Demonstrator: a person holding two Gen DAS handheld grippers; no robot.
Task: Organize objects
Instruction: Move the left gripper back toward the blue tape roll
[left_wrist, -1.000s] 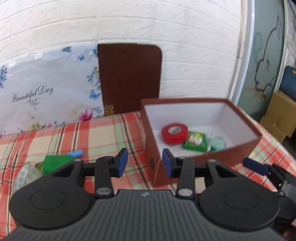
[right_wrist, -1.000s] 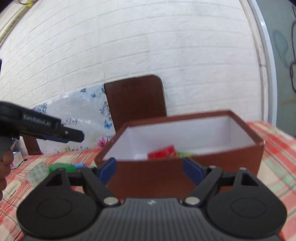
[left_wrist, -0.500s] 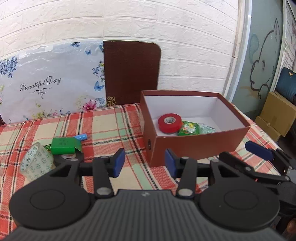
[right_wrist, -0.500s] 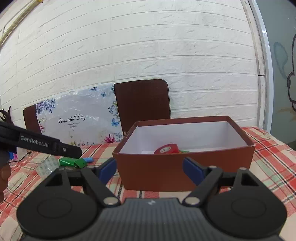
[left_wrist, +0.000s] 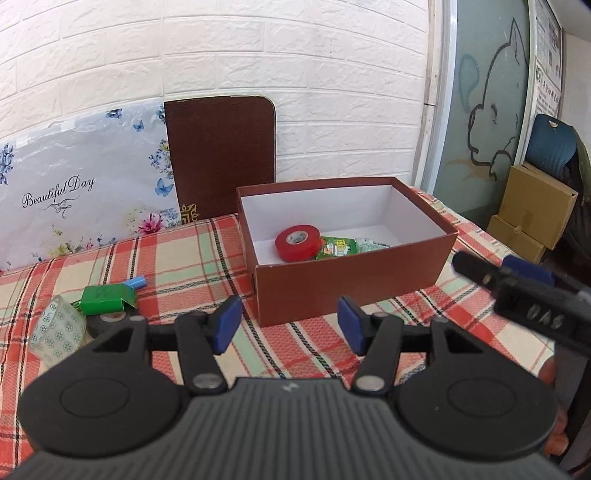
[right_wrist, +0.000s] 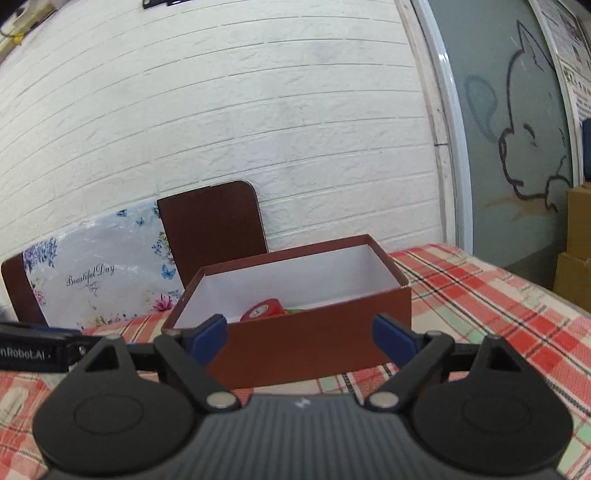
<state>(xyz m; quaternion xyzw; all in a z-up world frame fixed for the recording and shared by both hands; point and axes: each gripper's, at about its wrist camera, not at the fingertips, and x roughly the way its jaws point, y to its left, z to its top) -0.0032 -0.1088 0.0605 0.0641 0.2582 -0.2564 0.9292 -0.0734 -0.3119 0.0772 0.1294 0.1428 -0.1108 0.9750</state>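
A brown open box (left_wrist: 354, 280) with a white inside stands on the plaid tablecloth; it also shows in the right wrist view (right_wrist: 310, 339). Inside lie a red tape roll (left_wrist: 297, 243) and green packets (left_wrist: 338, 246). Left of the box lie a green box with a blue tip (left_wrist: 105, 300), a clear patterned tape roll (left_wrist: 59, 330) and a black tape roll (left_wrist: 107, 321). My left gripper (left_wrist: 290, 325) is open and empty, in front of the box. My right gripper (right_wrist: 301, 338) is open and empty, also before the box.
A brown lid (left_wrist: 221, 155) and a floral board (left_wrist: 81, 192) lean on the white brick wall behind. Cardboard boxes (left_wrist: 535, 218) stand beyond the table's right edge. The right gripper shows at the right of the left wrist view (left_wrist: 524, 291).
Both grippers have drawn back from the box and risen, so more of the table shows. The left gripper's jaws have opened wider. Nothing on the table moved.
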